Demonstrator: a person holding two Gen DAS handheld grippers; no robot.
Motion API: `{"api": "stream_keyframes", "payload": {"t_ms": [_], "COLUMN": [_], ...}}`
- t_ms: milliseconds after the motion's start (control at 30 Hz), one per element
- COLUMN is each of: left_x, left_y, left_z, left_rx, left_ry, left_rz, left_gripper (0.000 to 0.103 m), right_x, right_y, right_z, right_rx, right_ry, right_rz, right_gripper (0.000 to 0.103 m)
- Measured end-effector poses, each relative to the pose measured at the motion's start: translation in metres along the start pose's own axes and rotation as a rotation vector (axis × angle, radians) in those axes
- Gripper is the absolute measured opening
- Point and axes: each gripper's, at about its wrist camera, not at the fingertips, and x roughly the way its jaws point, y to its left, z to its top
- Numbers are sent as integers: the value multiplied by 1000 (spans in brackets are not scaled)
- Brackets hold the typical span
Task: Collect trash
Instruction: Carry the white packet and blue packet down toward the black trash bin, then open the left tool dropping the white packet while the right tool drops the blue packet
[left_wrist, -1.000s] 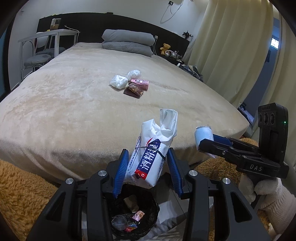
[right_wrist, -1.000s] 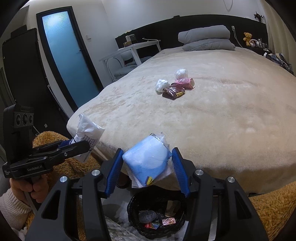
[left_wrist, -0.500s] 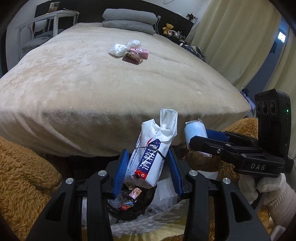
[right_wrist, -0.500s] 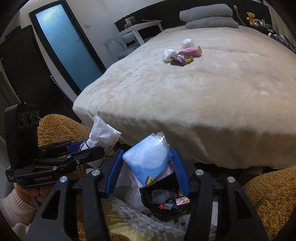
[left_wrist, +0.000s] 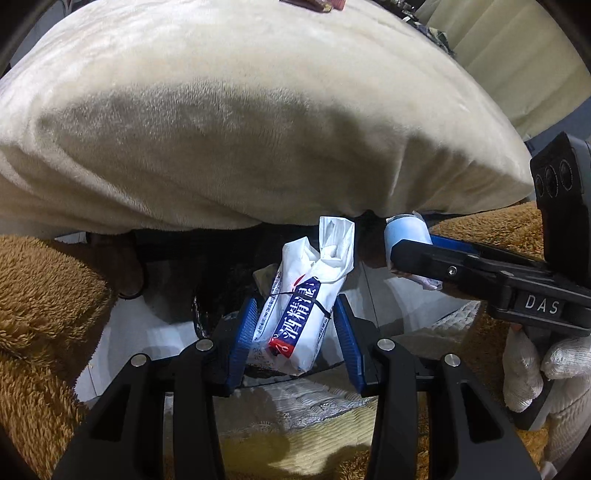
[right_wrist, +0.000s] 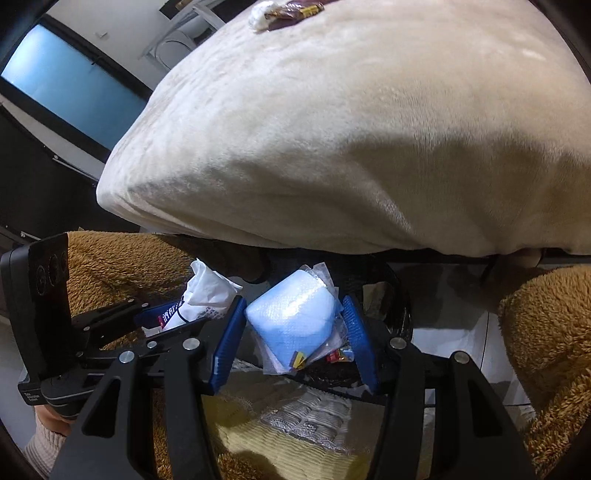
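My left gripper (left_wrist: 295, 332) is shut on a white wipes packet (left_wrist: 306, 299) with blue and red print, held over the black trash bin (left_wrist: 207, 291) on the floor below the bed edge. My right gripper (right_wrist: 293, 332) is shut on a blue and white plastic-wrapped packet (right_wrist: 291, 317), above the same bin (right_wrist: 399, 314), which holds small wrappers. The right gripper shows in the left wrist view (left_wrist: 410, 254), and the left gripper in the right wrist view (right_wrist: 184, 314). More trash (right_wrist: 288, 11) lies far back on the bed.
The beige bed (left_wrist: 240, 129) overhangs close ahead. Brown fluffy rugs (left_wrist: 40, 314) lie left and right of the bin (right_wrist: 546, 332). A pale lace-edged cloth (right_wrist: 306, 413) lies on the floor under the grippers. A blue glass door (right_wrist: 66, 85) stands at the left.
Both grippers have dropped lower and tipped down toward the bin, each keeping its packet. The bed top has slid up out of view.
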Motion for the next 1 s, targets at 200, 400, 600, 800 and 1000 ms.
{"api": "stream_keyframes", "payload": {"t_ms": [200,400,600,800,1000], "left_x": [37,55,58,55,50], "left_y": [7,6,6,10,8], "left_z": [5,6,3,5,7], "left_rx": [-49,-67,-66,-80,-75], "left_ry": [135,202,225,197,168], "left_rz": [32,55,81,76,77], "left_gripper": [42,42,54,65,65], "right_x": [36,45,41,37,30], "right_y": [-18,-26,-26,-27,-24], "right_z": [1,1,4,5,6], "right_rx": [115,141,153,164,147], "right_ry": [123,165,131,113,92], "right_rz": [-52,-64,-50,-50,-53], "right_gripper": [55,55,68,70,70]}}
